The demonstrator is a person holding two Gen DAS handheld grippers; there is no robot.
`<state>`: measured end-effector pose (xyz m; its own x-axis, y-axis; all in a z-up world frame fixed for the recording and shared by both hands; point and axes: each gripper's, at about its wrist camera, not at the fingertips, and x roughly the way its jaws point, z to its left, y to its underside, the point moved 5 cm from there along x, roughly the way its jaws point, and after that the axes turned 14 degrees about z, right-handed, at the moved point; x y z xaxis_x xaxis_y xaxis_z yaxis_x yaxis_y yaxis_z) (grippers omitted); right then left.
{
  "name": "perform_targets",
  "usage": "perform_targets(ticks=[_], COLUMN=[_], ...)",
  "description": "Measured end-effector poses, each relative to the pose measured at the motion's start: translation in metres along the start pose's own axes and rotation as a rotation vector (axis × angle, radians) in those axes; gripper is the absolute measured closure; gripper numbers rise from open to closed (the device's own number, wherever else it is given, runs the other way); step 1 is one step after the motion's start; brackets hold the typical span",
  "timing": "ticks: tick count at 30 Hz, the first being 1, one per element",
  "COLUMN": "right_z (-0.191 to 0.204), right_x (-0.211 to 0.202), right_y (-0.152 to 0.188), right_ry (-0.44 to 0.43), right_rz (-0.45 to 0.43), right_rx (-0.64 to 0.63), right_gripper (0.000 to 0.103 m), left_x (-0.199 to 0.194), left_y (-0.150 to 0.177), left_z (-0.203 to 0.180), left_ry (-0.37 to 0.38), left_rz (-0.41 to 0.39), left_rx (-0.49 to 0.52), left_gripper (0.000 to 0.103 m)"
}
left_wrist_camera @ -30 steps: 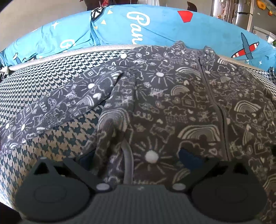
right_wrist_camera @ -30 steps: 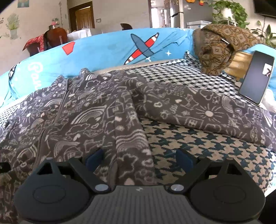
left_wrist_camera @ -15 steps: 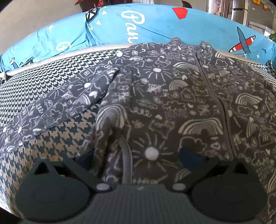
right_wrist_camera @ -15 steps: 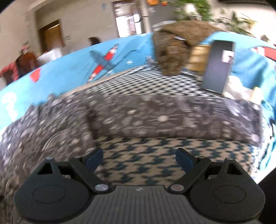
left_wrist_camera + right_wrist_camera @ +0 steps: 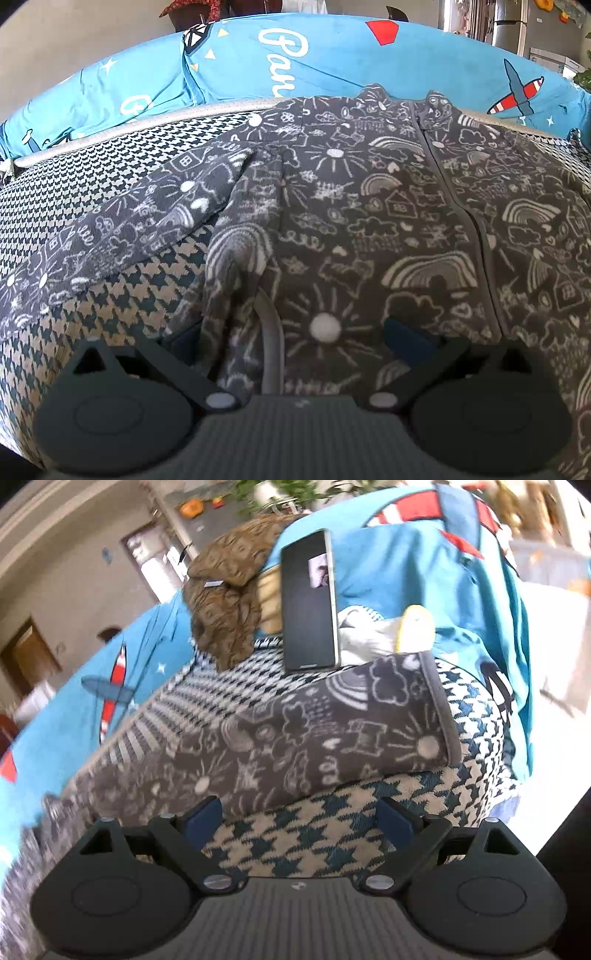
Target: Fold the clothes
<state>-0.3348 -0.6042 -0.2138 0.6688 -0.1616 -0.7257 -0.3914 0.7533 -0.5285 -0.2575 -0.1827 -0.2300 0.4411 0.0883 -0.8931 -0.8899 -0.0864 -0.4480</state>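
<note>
Grey fleece jacket [image 5: 369, 229] with white doodles lies spread zip-up on the houndstooth cushion [image 5: 85, 184], and my left fingers [image 5: 295, 338] stand wide over its hem, holding nothing. Through my right view, my right fingers [image 5: 297, 818] gape empty above the cushion, just before the jacket's sleeve [image 5: 332, 738], with a phone [image 5: 310, 602] propped beyond the cuff.

1. One grey doodle-print jacket [image 5: 369, 229] is lying spread on the seat, with two sleeves showing: one sleeve [image 5: 122, 229] in the left wrist view, the other sleeve [image 5: 332, 738] in the right wrist view.
2. One houndstooth seat cover [image 5: 74, 177] is lying under it.
3. One blue printed cover [image 5: 332, 59] is running behind.
4. Two red-striped planes [image 5: 517, 94] are showing on it, one per view.
5. One phone [image 5: 308, 602] is standing propped.
6. One brown patterned cloth [image 5: 229, 605] is sitting heaped.
7. Two grippers are showing: the left gripper [image 5: 291, 341] and the right gripper [image 5: 299, 819].
</note>
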Motion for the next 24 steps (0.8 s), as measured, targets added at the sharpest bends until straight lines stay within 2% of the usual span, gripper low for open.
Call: perform_targets(ticks=[7,10,12,13,15,19,24], right_z=[-0.005,-0.005,-0.001,0.002,0.003,0.011,0.037], right_x=[0.006,0.01,0.013,0.015,0.017,0.016,0.009], right_y=[-0.02,-0.027,-0.029,-0.029,-0.03,-0.032,-0.036], right_ry=[-0.05,-0.02,0.028,0.055,0.082,0.057,-0.058], right_rz=[-0.041,-0.071,-0.087,-0.093,-0.102,-0.088,-0.071], right_rx=[0.109,0.121,0.084,0.06,0.039,0.02,-0.048], right_gripper=[0.013,0.025,0.048,0.054,0.076,0.085,0.089], left_x=[0.0,0.0,0.001,0.001,0.001,0.001,0.002], left_y=[0.0,0.0,0.0,0.0,0.0,0.0,0.001], left_z=[0.0,-0.001,-0.001,-0.001,-0.001,-0.002,-0.002], left_ry=[-0.001,-0.003,-0.004,-0.005,-0.006,-0.006,-0.008], left_rz=[-0.003,-0.004,-0.005,-0.005,-0.006,-0.006,-0.006], left_rx=[0.002,0.002,0.002,0.002,0.003,0.003,0.003], left_gripper=[0.0,0.0,0.0,0.0,0.0,0.0,0.0])
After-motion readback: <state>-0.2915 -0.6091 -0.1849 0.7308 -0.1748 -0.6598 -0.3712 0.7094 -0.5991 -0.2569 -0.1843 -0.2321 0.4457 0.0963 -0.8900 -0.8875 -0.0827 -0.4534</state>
